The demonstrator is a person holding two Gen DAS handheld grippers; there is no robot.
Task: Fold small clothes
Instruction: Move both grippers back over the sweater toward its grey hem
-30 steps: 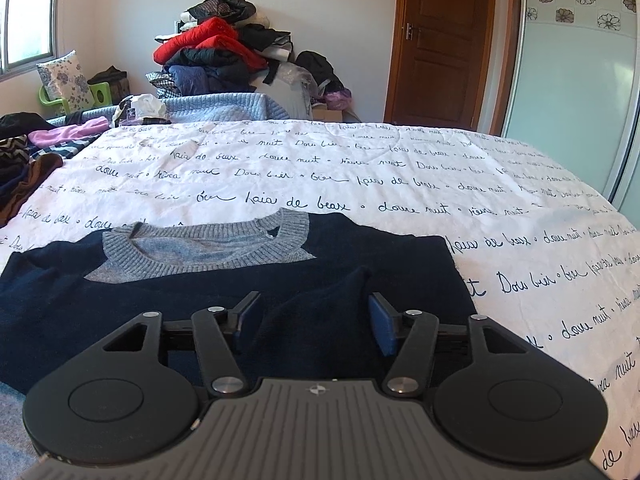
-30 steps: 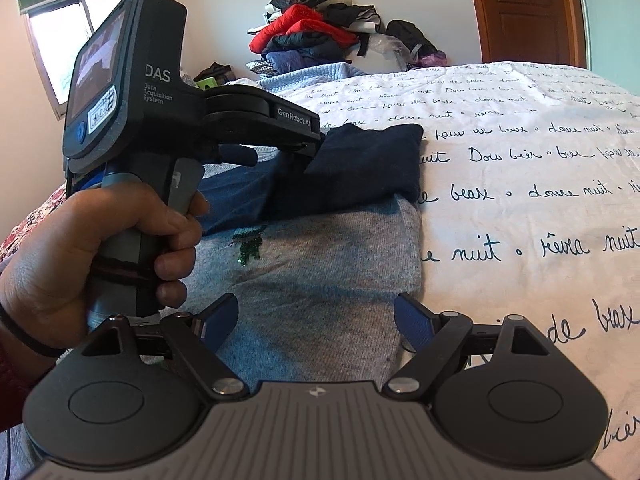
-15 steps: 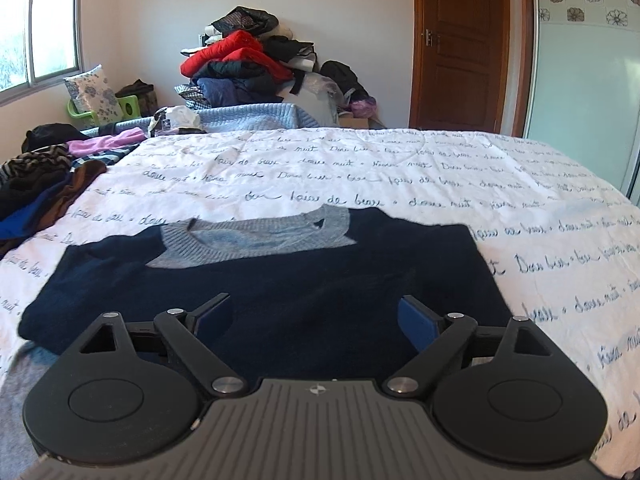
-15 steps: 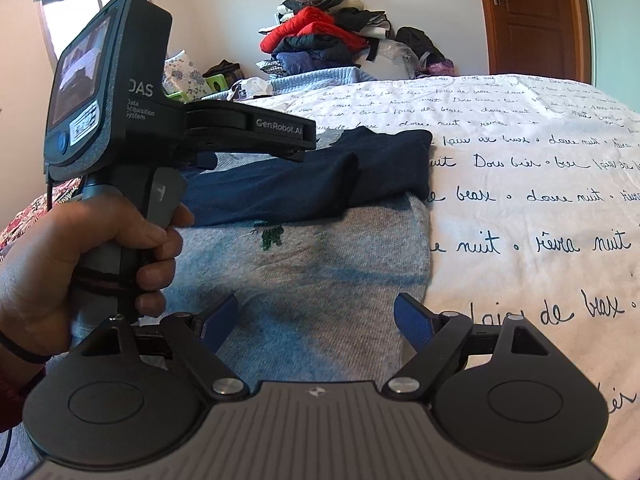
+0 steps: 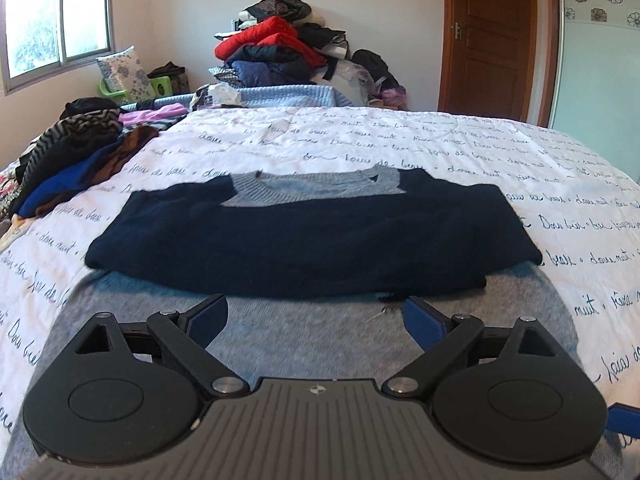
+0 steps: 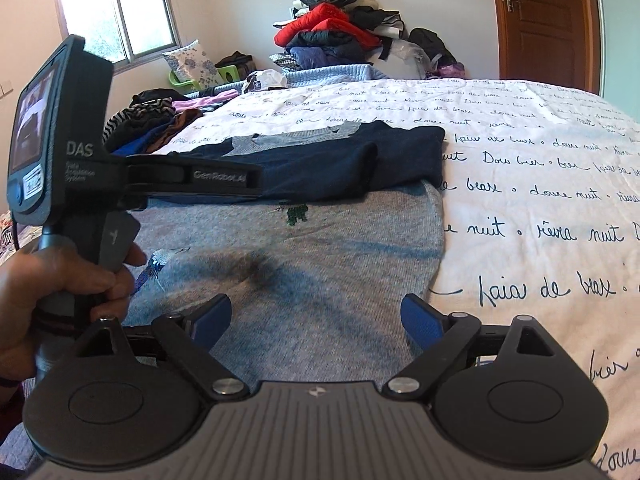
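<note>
A small sweater (image 5: 312, 232) lies flat on the bed, navy sleeves folded across its chest, grey collar at the far end, grey body (image 5: 304, 336) near me. In the right wrist view the same sweater (image 6: 304, 248) shows a small green motif. My left gripper (image 5: 316, 316) is open and empty, above the grey lower part, just short of the navy fold. My right gripper (image 6: 316, 316) is open and empty over the grey hem. The left hand-held unit (image 6: 76, 184) shows at the left of the right wrist view.
The bed cover (image 5: 400, 140) is white with dark handwriting. A heap of loose clothes (image 5: 72, 156) lies on the bed's left side. A tall clothes pile (image 5: 280, 48) stands at the far wall. A brown door (image 5: 492, 36) is at the back right.
My left gripper has opened wider and drawn back from the navy fold toward the grey hem. My right gripper stayed open and backed off slightly.
</note>
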